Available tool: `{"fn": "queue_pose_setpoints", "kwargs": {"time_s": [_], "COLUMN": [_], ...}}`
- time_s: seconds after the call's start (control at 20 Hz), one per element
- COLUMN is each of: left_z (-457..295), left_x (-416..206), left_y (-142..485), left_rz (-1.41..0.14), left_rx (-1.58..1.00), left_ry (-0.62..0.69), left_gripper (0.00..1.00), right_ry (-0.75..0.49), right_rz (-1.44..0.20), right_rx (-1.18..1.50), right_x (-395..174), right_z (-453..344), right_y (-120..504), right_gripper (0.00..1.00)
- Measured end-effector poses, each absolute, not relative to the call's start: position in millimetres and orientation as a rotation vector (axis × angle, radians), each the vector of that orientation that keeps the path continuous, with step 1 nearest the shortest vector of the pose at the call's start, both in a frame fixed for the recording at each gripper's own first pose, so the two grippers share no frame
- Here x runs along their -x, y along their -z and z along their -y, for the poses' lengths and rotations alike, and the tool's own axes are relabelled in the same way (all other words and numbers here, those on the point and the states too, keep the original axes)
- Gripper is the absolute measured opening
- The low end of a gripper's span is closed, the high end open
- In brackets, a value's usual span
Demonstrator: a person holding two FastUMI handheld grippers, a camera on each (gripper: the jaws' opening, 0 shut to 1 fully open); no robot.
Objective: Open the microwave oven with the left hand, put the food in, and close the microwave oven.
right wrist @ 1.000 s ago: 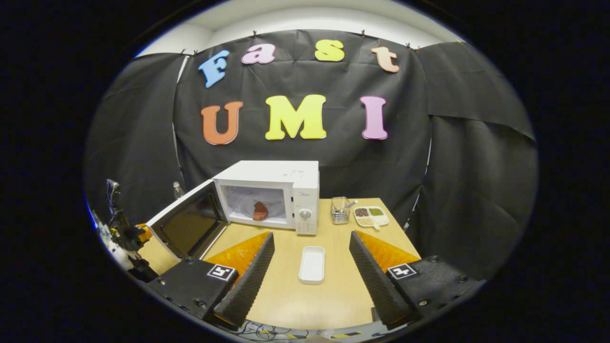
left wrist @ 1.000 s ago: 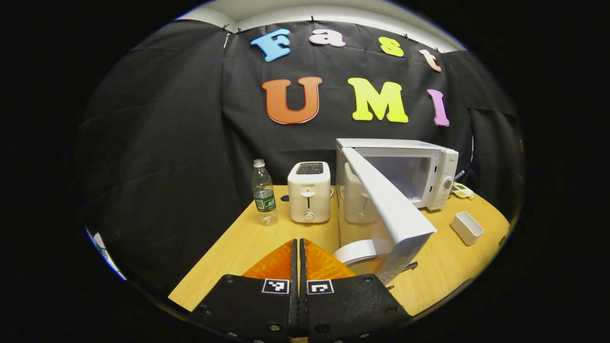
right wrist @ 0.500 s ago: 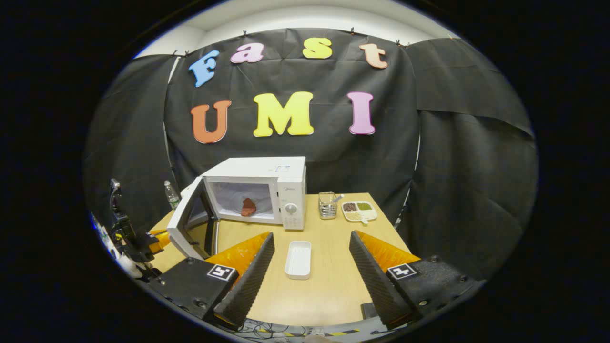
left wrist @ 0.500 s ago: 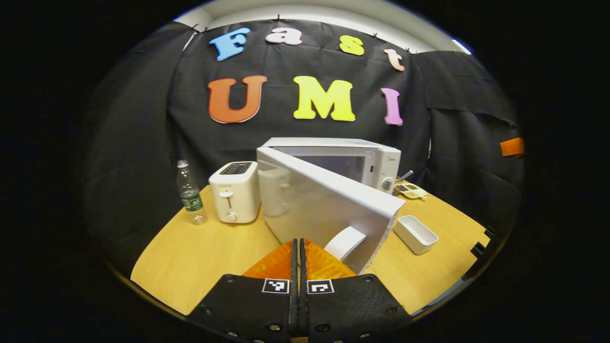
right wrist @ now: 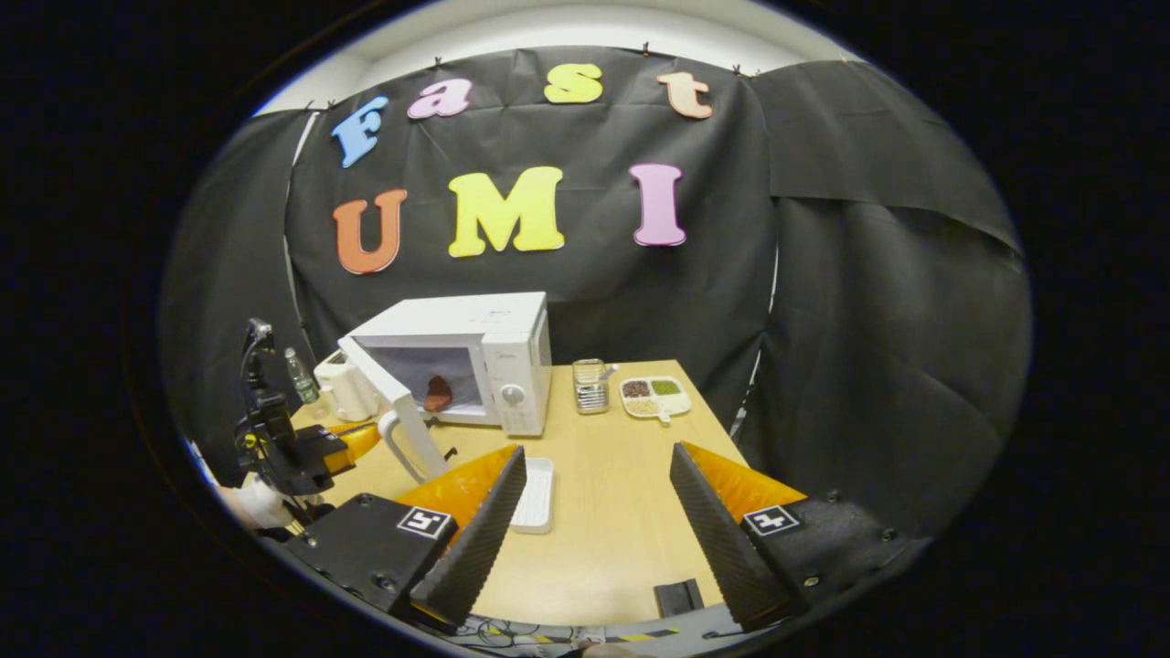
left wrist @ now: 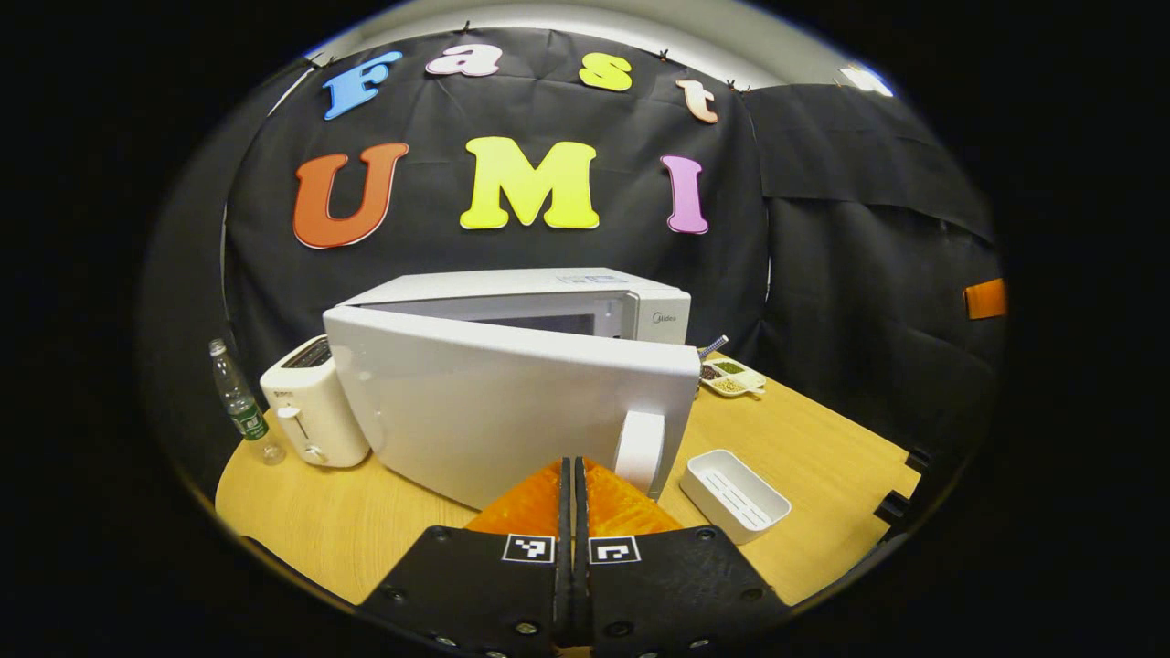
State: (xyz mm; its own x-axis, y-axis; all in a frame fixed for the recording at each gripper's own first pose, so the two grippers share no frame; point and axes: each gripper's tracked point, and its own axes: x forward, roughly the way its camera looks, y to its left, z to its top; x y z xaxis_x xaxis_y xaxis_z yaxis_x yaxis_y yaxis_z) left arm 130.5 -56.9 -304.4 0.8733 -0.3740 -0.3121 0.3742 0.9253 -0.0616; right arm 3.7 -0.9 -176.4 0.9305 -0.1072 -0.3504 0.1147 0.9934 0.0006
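Note:
The white microwave (left wrist: 585,291) stands on the wooden table, its door (left wrist: 494,411) about half shut. My left gripper (left wrist: 573,464) is shut with nothing between its fingers, its tips at the door's outer face just left of the white handle (left wrist: 638,450); contact cannot be made out. In the right gripper view, the reddish-brown food (right wrist: 439,393) lies inside the microwave (right wrist: 498,343), behind the slanting door (right wrist: 395,413), and the left gripper (right wrist: 345,442) is beside the handle. My right gripper (right wrist: 594,455) hangs open over the table's front, holding nothing.
A white toaster (left wrist: 311,411) and a plastic bottle (left wrist: 239,402) stand left of the microwave. An empty white tray (left wrist: 736,493) lies right of the door. A metal utensil holder (right wrist: 591,386) and a divided plate (right wrist: 654,395) sit at the back right.
The microwave door has swung from wide open to about half shut, with my shut left gripper following its outer face. The right gripper has drifted back and to the right.

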Motion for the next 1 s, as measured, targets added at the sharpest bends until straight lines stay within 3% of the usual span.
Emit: {"fn": "queue_pose_setpoints", "kwargs": {"time_s": [1.0], "left_z": [118], "left_x": [-248], "left_y": [312], "left_rz": [-0.306], "left_rx": [-0.007], "left_ry": [0.367], "left_gripper": [0.00], "right_ry": [0.169], "right_rz": [-0.381], "right_rx": [-0.022], "right_x": [-65], "right_z": [74], "right_y": [171], "right_gripper": [0.92]}}
